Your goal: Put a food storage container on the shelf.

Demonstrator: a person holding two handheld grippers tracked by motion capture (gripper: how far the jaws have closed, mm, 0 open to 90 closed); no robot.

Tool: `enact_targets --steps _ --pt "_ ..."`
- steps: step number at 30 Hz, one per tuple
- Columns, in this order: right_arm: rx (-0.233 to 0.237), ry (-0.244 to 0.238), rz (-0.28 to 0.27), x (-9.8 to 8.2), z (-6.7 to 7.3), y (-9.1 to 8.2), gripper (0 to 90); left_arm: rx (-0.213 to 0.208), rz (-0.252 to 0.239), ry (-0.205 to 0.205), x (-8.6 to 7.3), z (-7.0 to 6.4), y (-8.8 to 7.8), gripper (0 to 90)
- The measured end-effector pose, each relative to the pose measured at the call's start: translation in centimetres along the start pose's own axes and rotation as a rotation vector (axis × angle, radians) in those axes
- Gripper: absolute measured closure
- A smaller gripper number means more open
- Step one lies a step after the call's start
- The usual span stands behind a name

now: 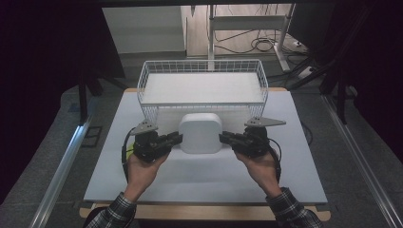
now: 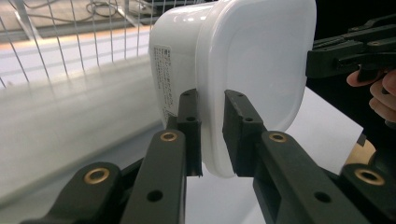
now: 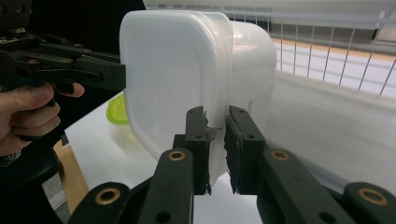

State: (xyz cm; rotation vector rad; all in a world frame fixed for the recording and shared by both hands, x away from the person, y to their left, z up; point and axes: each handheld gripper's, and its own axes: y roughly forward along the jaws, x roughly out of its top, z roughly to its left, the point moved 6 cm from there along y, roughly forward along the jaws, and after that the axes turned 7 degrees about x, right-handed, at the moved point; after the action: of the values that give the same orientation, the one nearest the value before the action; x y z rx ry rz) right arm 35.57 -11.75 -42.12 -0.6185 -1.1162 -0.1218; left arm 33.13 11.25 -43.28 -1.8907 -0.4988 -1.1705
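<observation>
White table (image 1: 204, 178) (wire basket (image 1: 202, 71) on it)

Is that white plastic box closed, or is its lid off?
Closed. The white rounded plastic box has its lid seated flush; the left claw and right claw each pinch the lid's rim.

One white lidded container (image 1: 200, 133) is over the worktop (image 1: 204, 175), one white wire basket (image 1: 203, 71) stands at its far edge, and one small green disc (image 3: 116, 109) lies on it. Two tools: left tool (image 1: 177, 138), right tool (image 1: 223, 137).
</observation>
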Motion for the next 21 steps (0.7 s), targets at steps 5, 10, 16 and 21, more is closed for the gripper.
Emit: enact_targets --steps 5,10,16,21 --pt "0.002 -0.006 -0.013 1.3 0.1 -0.2 79.4 0.009 -0.019 0.014 1.5 0.1 -0.4 77.6" --pt "0.004 -0.021 -0.027 2.7 0.1 -0.3 79.4 0.017 -0.035 0.021 2.8 0.2 -0.8 77.5" --pt "0.002 -0.042 -0.038 4.4 0.2 -0.5 79.4 0.023 -0.057 0.029 4.3 0.3 -1.2 77.5" --pt "0.002 -0.058 -0.056 6.4 0.2 -0.8 79.4 0.031 -0.083 0.041 6.2 0.4 -1.6 77.4"
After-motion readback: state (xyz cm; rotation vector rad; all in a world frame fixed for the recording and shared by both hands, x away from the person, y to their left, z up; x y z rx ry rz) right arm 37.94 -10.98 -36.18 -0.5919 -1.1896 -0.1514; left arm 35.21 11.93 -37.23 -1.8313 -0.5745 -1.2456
